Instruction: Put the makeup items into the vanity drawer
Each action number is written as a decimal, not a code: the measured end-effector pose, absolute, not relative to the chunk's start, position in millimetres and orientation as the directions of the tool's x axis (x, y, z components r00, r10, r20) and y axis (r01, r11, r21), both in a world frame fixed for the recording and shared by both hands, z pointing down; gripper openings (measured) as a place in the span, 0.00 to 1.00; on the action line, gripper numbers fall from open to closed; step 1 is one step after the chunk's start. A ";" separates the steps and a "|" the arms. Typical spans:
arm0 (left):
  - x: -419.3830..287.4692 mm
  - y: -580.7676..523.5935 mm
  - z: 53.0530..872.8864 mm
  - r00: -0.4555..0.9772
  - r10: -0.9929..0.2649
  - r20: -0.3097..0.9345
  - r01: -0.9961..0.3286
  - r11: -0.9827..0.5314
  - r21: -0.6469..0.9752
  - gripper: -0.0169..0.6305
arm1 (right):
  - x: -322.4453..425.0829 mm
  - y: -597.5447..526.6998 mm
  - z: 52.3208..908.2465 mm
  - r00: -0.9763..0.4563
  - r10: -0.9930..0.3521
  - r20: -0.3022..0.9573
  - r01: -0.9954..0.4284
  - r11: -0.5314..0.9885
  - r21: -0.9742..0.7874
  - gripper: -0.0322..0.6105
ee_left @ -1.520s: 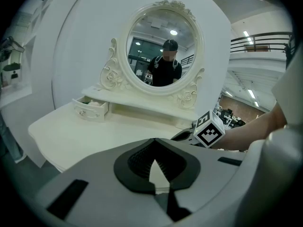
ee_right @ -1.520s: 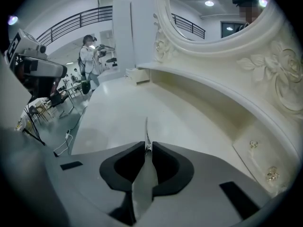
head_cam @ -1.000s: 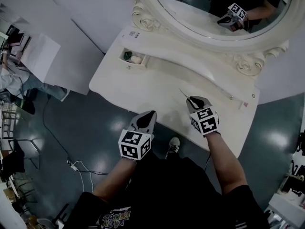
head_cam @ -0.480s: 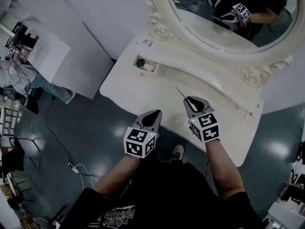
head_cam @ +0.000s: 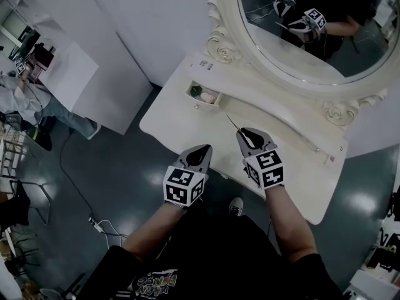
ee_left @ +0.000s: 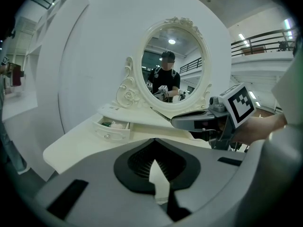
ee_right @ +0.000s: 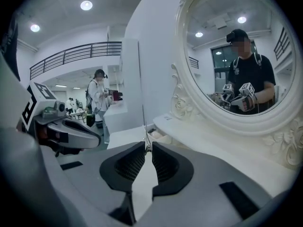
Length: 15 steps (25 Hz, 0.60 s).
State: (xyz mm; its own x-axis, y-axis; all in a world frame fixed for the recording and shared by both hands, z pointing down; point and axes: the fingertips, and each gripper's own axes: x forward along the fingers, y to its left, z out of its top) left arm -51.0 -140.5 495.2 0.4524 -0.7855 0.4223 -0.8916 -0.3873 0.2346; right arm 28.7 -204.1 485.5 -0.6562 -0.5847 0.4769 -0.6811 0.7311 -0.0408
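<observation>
R gripper (head_cam: 249, 136) is sitting closer to the open drawer (head_cam: 206, 102) vs 1 s ago, w/ jaws pinching a thin stick (head_cam: 235, 124) that's pointing at the drawer over the vanity (head_cam: 178, 122). L gripper (head_cam: 197, 152) is hovering alongside, jaws together, nothing btwn them.

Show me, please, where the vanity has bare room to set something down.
The vanity top is bare between the open drawer and its front edge, and again right of the right gripper, which grips a thin stick. The shelf under the mirror is bare too. The drawer already holds items.
</observation>
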 end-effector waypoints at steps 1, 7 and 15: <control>-54.9 -142.4 495.1 0.453 -0.786 0.421 -0.891 -0.388 0.235 0.04 | 24.3 -206.1 484.9 -0.656 -0.586 0.477 -0.682 0.731 -0.040 0.16; -80.5 -157.5 494.4 0.459 -0.784 0.418 -0.888 -0.393 0.239 0.04 | -2.7 -221.3 483.2 -0.648 -0.588 0.484 -0.687 0.726 -0.040 0.16; -110.9 -182.9 501.6 0.470 -0.776 0.420 -0.882 -0.397 0.253 0.04 | -38.2 -249.3 495.3 -0.634 -0.576 0.516 -0.687 0.726 -0.033 0.16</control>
State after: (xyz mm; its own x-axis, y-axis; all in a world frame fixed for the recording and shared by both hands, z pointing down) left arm -110.9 -182.9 501.6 0.4703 -0.7763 0.4198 -0.8820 -0.3974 0.2532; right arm -38.2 -249.3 495.3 -0.6337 -0.5760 0.5163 -0.6868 0.7262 -0.0328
